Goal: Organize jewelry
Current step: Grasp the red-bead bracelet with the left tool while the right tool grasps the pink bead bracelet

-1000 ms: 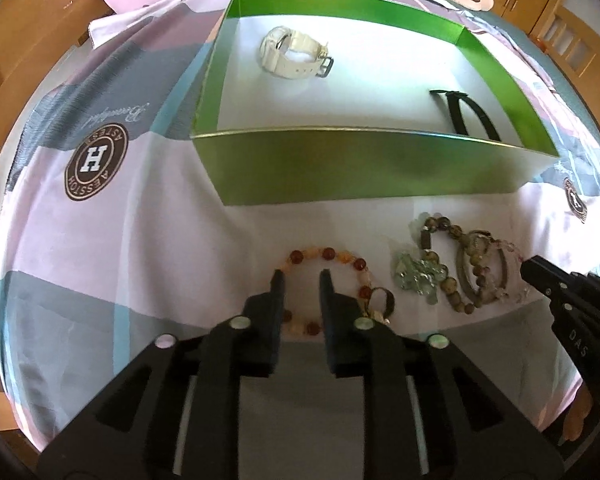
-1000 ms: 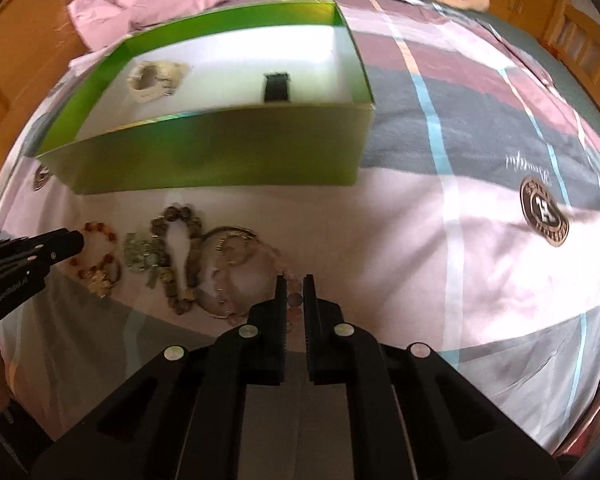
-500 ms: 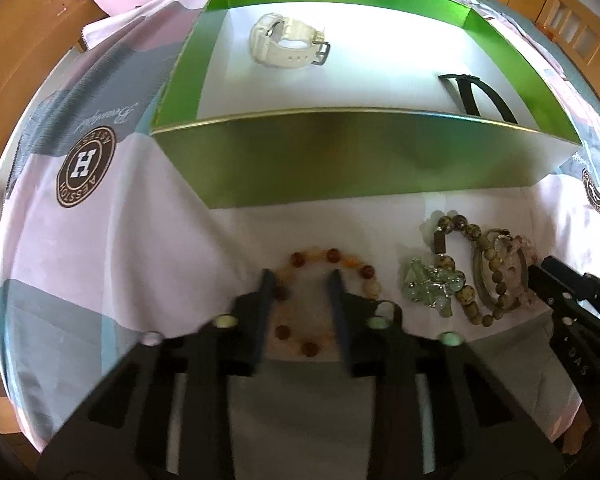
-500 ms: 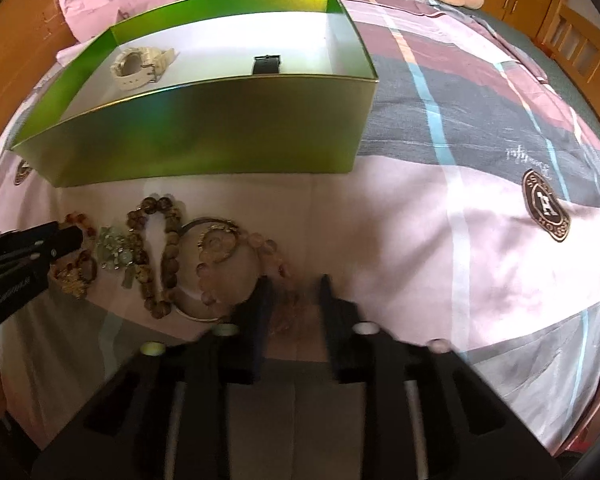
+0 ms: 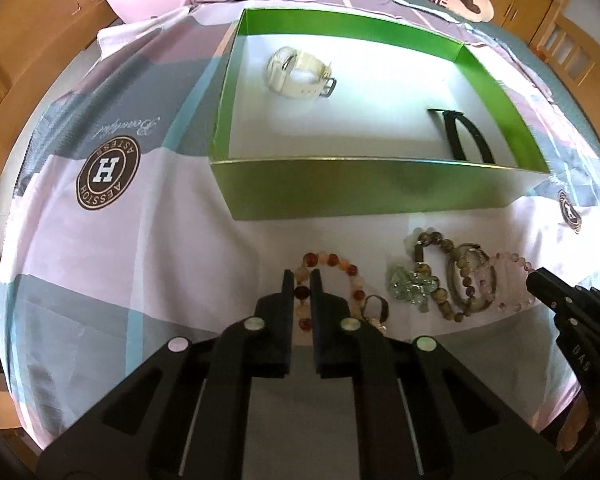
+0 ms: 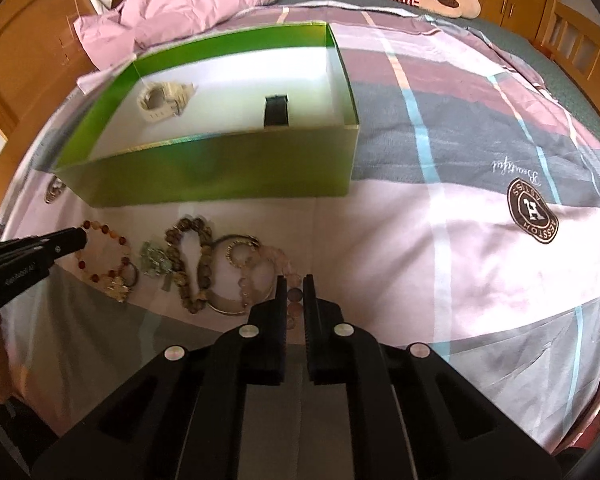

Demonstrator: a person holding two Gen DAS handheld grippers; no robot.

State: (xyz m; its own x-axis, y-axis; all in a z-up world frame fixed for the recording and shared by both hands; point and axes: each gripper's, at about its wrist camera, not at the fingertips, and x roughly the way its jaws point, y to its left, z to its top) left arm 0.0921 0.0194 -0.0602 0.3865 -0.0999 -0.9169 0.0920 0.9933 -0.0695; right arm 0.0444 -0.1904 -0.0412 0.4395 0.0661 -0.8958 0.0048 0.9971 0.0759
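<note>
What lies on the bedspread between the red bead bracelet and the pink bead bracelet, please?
In both views: a pale green crystal cluster, a brown bead bracelet, then a metal bangle.

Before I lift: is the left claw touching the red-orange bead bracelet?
Touching. The left wrist view shows the left claw closed around a dark red bead of the red-orange bead bracelet.

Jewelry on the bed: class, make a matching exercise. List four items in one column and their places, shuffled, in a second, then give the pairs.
1. white watch
2. black strap
3. red-orange bead bracelet
4. pink bead bracelet

A. between the right tool fingers
B. green box, right part
C. between the left tool fingers
D. green box, far-left part

Pairs: 1-D, 2-B, 3-C, 4-A
</note>
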